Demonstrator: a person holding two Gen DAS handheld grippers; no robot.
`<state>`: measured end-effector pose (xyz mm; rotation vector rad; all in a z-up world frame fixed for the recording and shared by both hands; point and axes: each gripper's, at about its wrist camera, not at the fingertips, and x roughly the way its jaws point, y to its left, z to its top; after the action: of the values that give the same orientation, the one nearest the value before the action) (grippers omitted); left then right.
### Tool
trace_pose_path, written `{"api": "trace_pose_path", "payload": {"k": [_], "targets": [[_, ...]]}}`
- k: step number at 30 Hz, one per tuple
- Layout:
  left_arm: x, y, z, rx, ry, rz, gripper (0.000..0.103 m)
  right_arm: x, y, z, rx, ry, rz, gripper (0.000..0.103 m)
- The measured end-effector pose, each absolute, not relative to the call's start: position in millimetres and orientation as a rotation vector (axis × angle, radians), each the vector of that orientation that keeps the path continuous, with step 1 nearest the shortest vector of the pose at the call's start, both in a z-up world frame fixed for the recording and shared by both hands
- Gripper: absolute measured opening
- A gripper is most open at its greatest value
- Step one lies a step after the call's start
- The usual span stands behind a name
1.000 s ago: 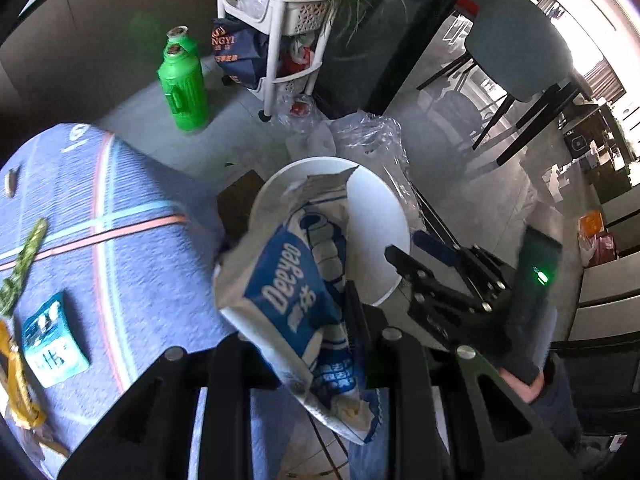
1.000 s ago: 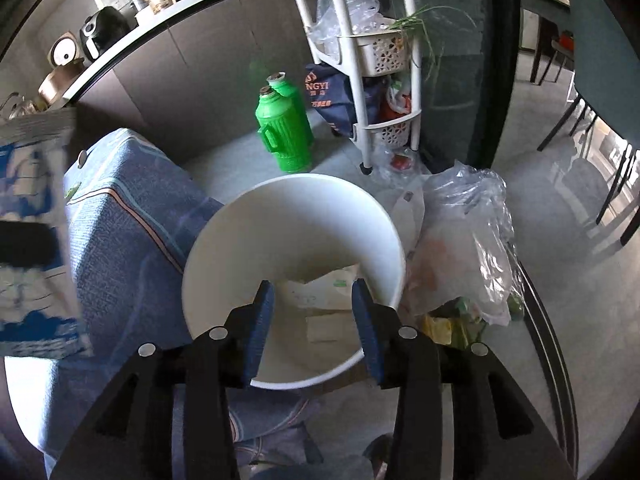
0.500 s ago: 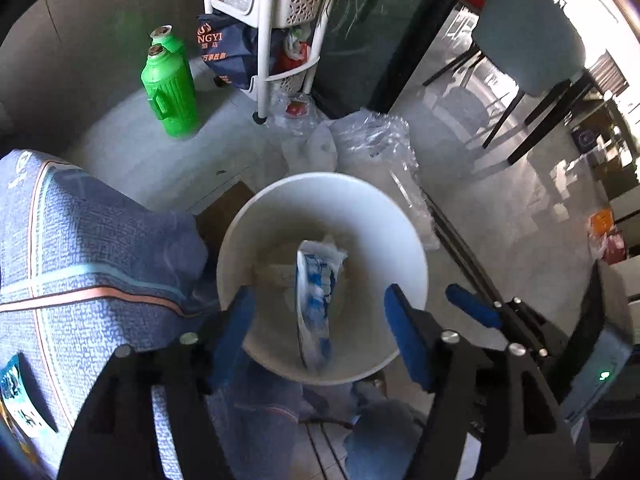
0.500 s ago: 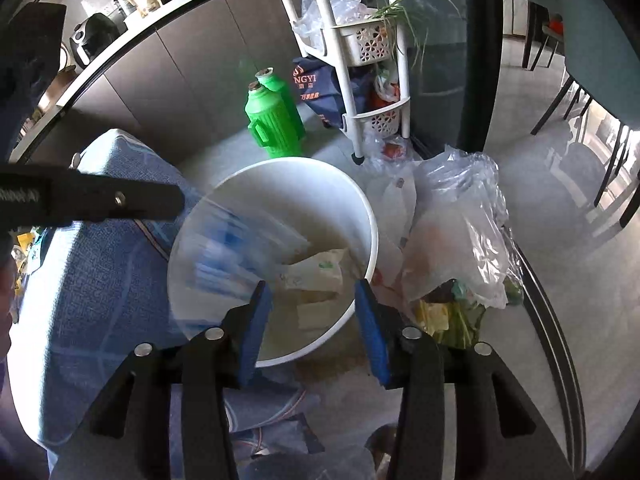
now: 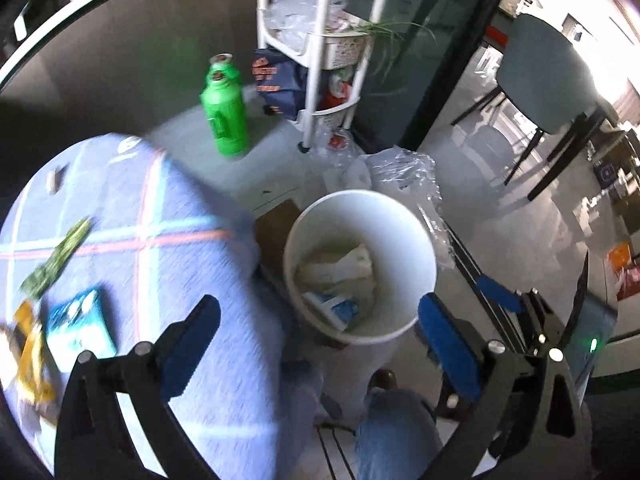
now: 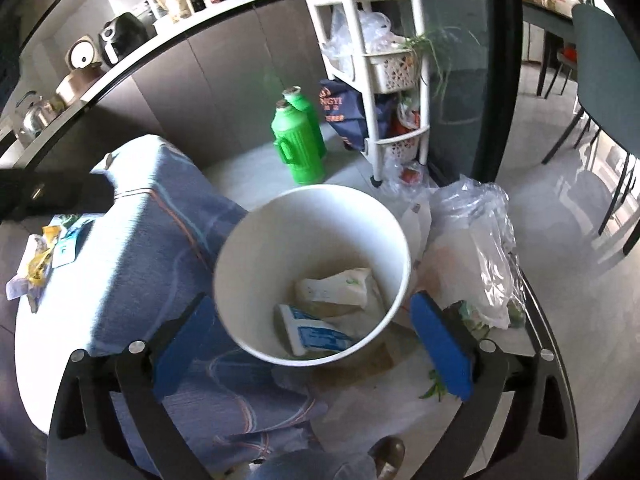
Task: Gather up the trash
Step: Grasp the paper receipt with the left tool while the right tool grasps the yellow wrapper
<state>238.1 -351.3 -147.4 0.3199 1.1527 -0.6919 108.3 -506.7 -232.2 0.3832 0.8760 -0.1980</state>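
Fingers (image 5: 448, 344) on both grippers have just been opening, now spread, nothing between; blue-white wrapper (image 6: 316, 334) lies in white bucket (image 6: 240, 256). Teal packet (image 5: 78, 328) and yellow wrapper (image 5: 30, 354) remain on table (image 5: 192, 264).

Below and ahead of the right gripper (image 6: 312, 344): a bucket (image 6: 240, 256) on the floor, wrappers (image 6: 316, 334) inside; table (image 6: 132, 264) left, plastic bag (image 6: 476, 248) right, flasks (image 6: 298, 144) beyond.
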Motion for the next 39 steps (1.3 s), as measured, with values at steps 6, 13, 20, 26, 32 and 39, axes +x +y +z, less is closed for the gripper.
{"api": "trace_pose_path", "payload": {"k": [6,13,20,26,32,39], "targets": [[212.6,-282.3,-121.4,0.248,1.131,-0.613,0.099,101.1,-478.2,-202.2,0.356,0.847,-0.162,0.094],[198.8,-184.8,-107.5,0.127,1.116,-0.461,0.099,97.1,-425.1,-164.9,0.300,0.811,-0.057,0.094],[194.2,-78.6,-107.5,0.008,1.106,-0.283,0.099,108.0,-354.7,-138.1,0.217,0.802,0.095,0.094],[191.7,-7.4,-112.7,-0.069,1.093,-0.184,0.099,126.9,-296.0,-127.4,0.147,0.813,0.199,0.094],[193.6,36.0,-122.0,-0.128,1.090,-0.159,0.099,154.8,-235.3,-123.9,0.106,0.842,0.308,0.093],[209.2,56.7,-130.0,-0.158,1.079,-0.171,0.096,199.6,-184.3,-133.1,0.096,0.884,0.355,0.069]]}}
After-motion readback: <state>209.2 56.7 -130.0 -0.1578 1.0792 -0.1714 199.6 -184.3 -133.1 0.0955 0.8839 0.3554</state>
